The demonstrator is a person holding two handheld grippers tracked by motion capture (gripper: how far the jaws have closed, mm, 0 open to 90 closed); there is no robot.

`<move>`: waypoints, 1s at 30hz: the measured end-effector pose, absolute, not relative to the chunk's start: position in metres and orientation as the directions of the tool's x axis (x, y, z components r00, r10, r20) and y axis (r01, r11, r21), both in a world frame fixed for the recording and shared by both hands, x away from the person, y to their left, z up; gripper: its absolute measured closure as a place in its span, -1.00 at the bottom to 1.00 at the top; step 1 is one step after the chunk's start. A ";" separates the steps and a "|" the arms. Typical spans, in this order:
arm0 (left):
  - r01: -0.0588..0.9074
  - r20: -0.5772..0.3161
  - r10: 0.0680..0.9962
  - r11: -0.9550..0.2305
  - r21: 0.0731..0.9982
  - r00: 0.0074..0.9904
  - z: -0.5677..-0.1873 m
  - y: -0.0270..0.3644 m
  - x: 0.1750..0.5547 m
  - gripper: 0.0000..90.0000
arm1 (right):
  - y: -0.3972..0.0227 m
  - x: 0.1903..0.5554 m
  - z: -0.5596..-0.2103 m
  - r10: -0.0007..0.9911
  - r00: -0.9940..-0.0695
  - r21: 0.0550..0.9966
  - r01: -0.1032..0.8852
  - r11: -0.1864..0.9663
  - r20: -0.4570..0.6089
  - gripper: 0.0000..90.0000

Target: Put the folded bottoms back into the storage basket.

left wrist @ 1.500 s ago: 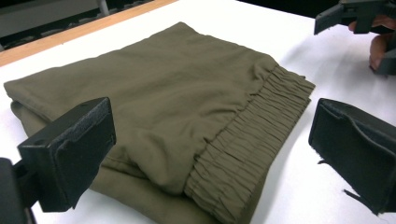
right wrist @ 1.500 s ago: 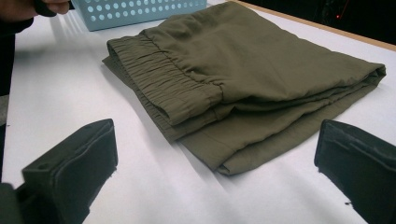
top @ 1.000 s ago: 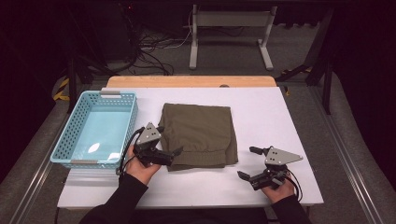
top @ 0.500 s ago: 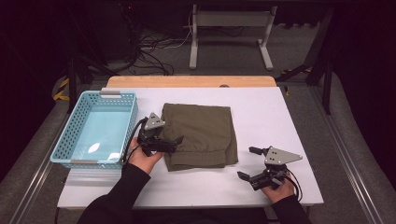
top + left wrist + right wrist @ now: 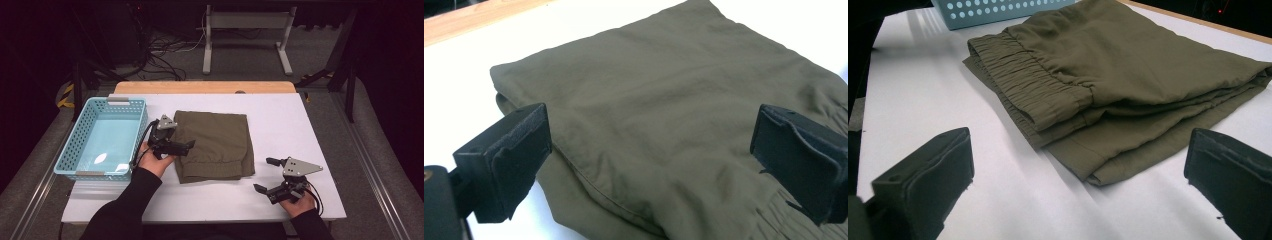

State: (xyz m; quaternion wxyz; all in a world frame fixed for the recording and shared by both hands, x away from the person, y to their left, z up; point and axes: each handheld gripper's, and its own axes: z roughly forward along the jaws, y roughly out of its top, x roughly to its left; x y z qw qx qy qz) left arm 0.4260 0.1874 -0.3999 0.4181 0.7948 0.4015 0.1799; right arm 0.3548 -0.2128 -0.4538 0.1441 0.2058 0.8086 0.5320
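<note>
Standing on a dark floor, the white table (image 5: 280, 125) takes most of the high view, with a strip of bare wood along its far edge. On its left side sits a light blue basket (image 5: 80, 150) with pierced walls; I see nothing inside it except a glare of light. Just beside the basket, around the middle of the table, lies a folded olive-green garment (image 5: 220, 145). It is flat and in several layers, with a gathered elastic band at the edge nearest to the person.

The left gripper (image 5: 184, 146) is above the left edge of the garment, between the basket and the cloth. Its jaws are spread wide, and in the left gripper view the cloth lies under them and between them. I cannot tell if the jaws touch it. The person's left hand (image 5: 155, 161) holds this tool, in a black sleeve.

The right gripper (image 5: 266, 175) is near the front right of the table, apart from the garment, its jaws wide too, with nothing between them.
</note>
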 end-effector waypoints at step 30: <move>0.585 -0.084 0.871 -0.251 0.772 0.484 -0.427 0.192 0.478 -0.88 | -0.213 0.355 -0.454 0.479 -0.878 0.919 0.181 0.350 -0.009 -0.99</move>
